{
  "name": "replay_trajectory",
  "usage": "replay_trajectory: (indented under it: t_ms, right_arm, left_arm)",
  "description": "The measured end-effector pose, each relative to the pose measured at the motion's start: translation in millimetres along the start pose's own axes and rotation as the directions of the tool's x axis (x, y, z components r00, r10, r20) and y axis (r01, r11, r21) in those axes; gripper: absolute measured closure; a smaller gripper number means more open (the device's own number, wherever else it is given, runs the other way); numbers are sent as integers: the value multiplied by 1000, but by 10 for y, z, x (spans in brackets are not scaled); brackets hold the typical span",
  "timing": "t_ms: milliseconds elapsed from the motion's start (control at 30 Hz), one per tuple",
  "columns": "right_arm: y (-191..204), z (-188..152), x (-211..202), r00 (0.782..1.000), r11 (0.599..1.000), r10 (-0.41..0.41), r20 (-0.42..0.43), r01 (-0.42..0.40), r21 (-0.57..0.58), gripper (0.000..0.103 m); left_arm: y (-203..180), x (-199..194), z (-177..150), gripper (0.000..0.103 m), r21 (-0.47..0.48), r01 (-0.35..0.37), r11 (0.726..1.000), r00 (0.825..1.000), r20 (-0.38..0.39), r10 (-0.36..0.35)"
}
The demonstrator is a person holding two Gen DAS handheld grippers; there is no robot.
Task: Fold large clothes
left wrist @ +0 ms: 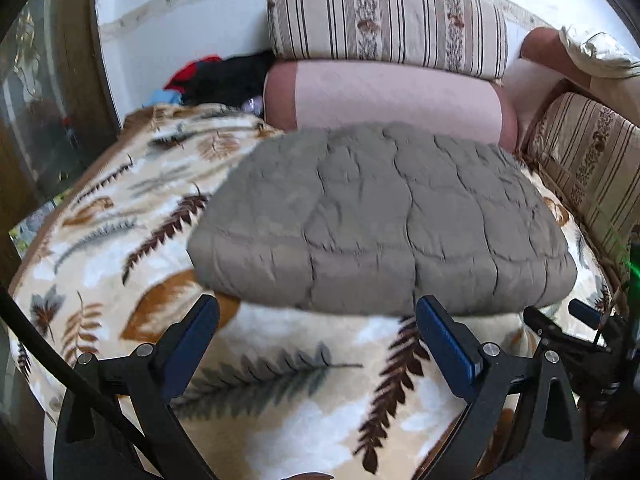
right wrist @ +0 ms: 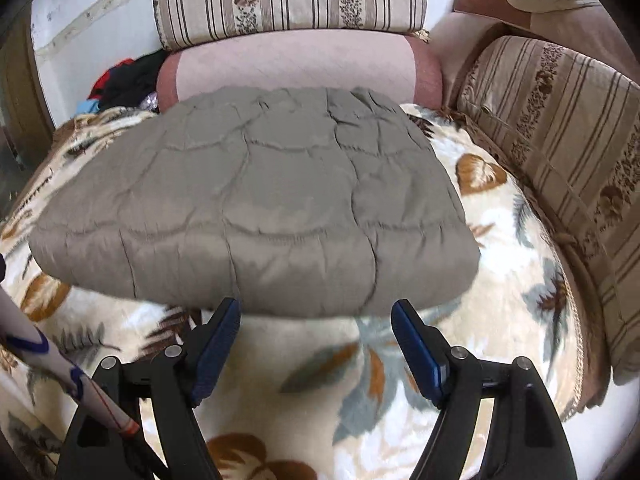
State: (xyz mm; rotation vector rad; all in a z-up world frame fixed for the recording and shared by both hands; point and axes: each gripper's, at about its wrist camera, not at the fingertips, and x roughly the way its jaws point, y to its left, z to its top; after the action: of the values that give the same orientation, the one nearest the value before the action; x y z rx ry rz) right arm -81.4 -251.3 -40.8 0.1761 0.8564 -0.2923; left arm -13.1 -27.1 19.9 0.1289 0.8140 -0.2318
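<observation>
A grey quilted garment (left wrist: 380, 216) lies folded into a thick rectangular pad on a leaf-patterned blanket (left wrist: 120, 216). It also shows in the right wrist view (right wrist: 256, 200). My left gripper (left wrist: 318, 312) is open and empty, its tips just short of the pad's near edge. My right gripper (right wrist: 316, 314) is open and empty, also just in front of the near edge. The right gripper's tips (left wrist: 576, 312) show at the right edge of the left wrist view.
A pink bolster (left wrist: 392, 96) and a striped cushion (left wrist: 384, 20) lie behind the pad. Another striped cushion (right wrist: 560, 152) lines the right side. A pile of dark and red clothes (left wrist: 216, 76) sits at the back left. A white pole (right wrist: 60, 364) crosses the lower left.
</observation>
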Motion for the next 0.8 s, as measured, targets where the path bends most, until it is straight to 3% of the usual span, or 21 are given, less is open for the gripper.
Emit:
replay_trajectory:
  t_ms: [233,800]
  right_arm:
    - [93,-182,44,999,999,-29,-31,28,-46,20]
    - [204,-192,50,998,995,-55,-35,52,-81,18]
  left_arm:
    - [-42,84,-80,5,7,-6,1000,999,-51,7]
    - [-65,176,-155,5,15,11,1000,995,-97,-10]
